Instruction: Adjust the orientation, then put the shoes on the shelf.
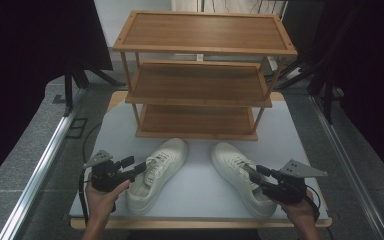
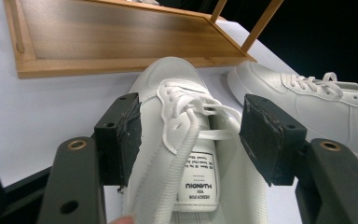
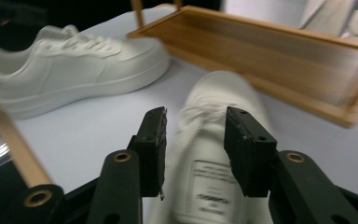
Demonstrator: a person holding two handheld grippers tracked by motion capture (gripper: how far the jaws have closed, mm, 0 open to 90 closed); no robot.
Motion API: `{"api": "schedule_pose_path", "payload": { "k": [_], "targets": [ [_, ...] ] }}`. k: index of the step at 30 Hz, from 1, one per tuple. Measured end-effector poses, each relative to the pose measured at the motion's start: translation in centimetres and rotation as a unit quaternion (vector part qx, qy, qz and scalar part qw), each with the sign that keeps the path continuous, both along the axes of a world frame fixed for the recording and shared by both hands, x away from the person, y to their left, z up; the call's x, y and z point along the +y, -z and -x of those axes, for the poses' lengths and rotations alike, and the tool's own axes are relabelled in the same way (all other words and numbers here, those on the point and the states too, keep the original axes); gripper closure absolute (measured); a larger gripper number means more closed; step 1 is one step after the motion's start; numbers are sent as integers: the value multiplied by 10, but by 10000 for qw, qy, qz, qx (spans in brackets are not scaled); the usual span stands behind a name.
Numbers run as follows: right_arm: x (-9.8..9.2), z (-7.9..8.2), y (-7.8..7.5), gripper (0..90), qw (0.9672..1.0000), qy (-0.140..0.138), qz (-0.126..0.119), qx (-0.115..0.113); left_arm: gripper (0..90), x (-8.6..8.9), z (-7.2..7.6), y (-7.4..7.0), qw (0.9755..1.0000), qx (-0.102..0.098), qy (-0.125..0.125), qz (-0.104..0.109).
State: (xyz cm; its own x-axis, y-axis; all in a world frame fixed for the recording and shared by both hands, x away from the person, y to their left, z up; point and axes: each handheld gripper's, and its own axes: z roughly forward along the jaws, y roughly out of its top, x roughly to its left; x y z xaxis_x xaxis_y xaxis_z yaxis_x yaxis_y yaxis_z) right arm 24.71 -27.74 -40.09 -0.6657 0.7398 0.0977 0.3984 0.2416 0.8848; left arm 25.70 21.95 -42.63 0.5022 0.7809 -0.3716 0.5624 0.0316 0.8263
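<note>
Two white sneakers lie on the white table [image 1: 200, 200], toes toward a wooden shelf. My left gripper [image 1: 137, 165] hangs over the left sneaker [image 1: 157, 172]. In the left gripper view its jaws [image 2: 191, 135] stand wide open on either side of the laces and tongue of that sneaker [image 2: 177, 93], with the pads off it. My right gripper [image 1: 254, 172] is over the right sneaker [image 1: 242, 175]. In the right gripper view, which is blurred, its jaws [image 3: 193, 140] stand apart over the tongue of that sneaker [image 3: 214, 116], and a gap shows beside the left pad.
A three-tier wooden shelf [image 1: 200, 85] stands at the back of the table, its lowest tier [image 2: 121, 42] just beyond the toes. Each gripper view also shows the other sneaker [image 2: 307, 98] [image 3: 74, 65] off to the side. Metal rails and dark stands flank the table.
</note>
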Motion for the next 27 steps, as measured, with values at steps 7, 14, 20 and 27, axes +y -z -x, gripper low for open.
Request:
{"api": "schedule_pose_path", "payload": {
  "k": [7,14,20,27],
  "targets": [
    [-14,-7,3,510,9992,359,-179,-72,387,4,2,-1,10000,-11,-36,38],
    [-23,-14,5,454,9985,504,-159,-103,379,-4,-3,0,9998,81,74,-164],
    [-28,-14,7,427,9983,563,-140,-83,379,-8,-2,0,9994,71,65,-331],
    [-27,-23,17,421,9986,517,-139,21,388,-2,-4,4,9994,60,-59,-340]
  ]
}}
